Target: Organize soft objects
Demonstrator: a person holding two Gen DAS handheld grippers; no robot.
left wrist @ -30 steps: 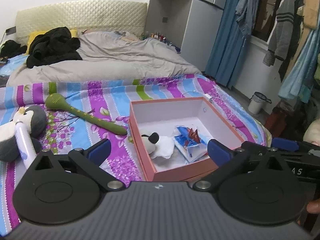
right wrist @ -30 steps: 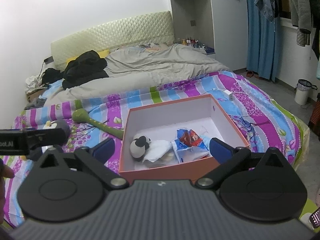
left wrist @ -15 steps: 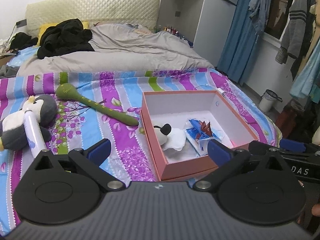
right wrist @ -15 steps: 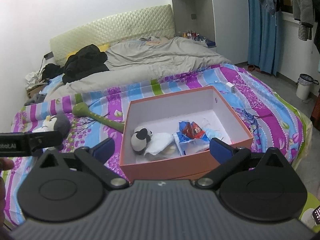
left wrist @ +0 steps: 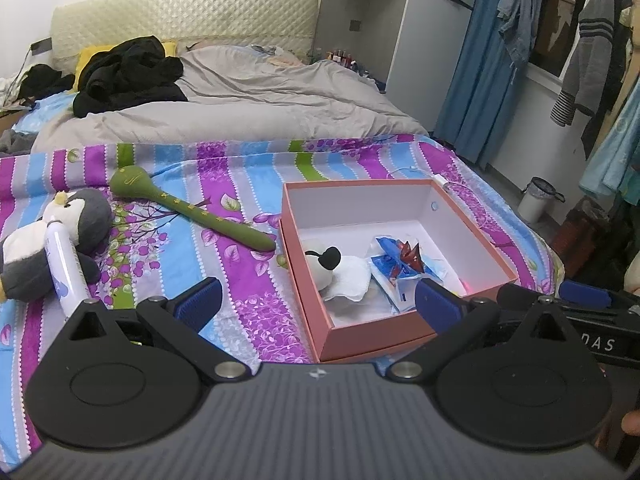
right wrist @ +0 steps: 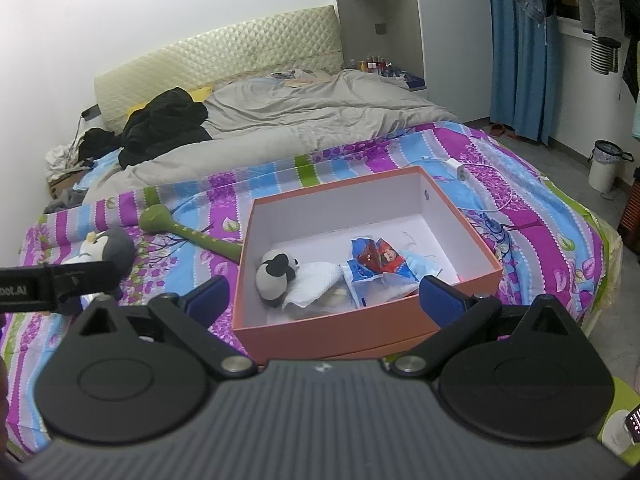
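A bedroom, with a striped floral bedspread as the work surface. The orange box already holds a panda plush and blue packets; a penguin plush and green stick toy lie left of it, outside. Both the left gripper and right gripper hover empty, jaws spread wide. Judged mid-task, between picks: next, the left reaches for the penguin

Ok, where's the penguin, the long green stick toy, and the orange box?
penguin (left wrist: 86, 216): left wrist view, on its grey head.
long green stick toy (left wrist: 208, 219): left wrist view, on the middle of its shaft.
orange box (right wrist: 340, 334): right wrist view, on its near outer wall.
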